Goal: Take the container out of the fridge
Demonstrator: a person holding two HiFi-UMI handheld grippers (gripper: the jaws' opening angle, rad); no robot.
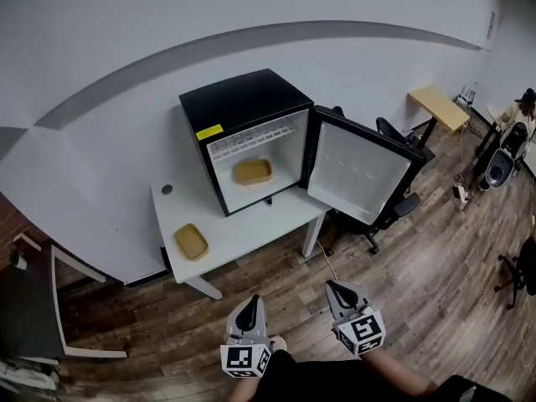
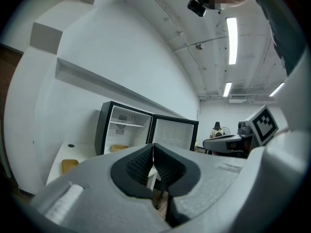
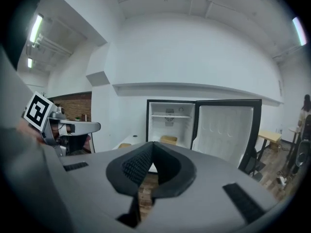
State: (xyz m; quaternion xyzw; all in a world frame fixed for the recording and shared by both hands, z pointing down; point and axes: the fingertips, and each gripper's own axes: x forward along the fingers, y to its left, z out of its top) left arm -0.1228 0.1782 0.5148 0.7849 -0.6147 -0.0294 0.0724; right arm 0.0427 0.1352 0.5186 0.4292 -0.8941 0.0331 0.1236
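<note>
A small black fridge (image 1: 243, 107) stands on a white table (image 1: 243, 233) with its door (image 1: 360, 174) swung open to the right. Inside on its floor lies a tan container (image 1: 252, 172), also seen in the right gripper view (image 3: 168, 140) and the left gripper view (image 2: 118, 148). A second tan container (image 1: 191, 241) lies on the table's left end. My left gripper (image 1: 253, 301) and right gripper (image 1: 333, 286) are held low over the wooden floor, well short of the table. Both have their jaws together with nothing between them (image 2: 152, 152) (image 3: 152, 149).
Office chairs (image 1: 385, 199) stand behind the open door. A wooden desk (image 1: 440, 107) and a seated person (image 1: 515, 120) are at the far right. A dark cabinet (image 1: 29, 308) stands at the left. Wooden floor (image 1: 276, 291) lies between me and the table.
</note>
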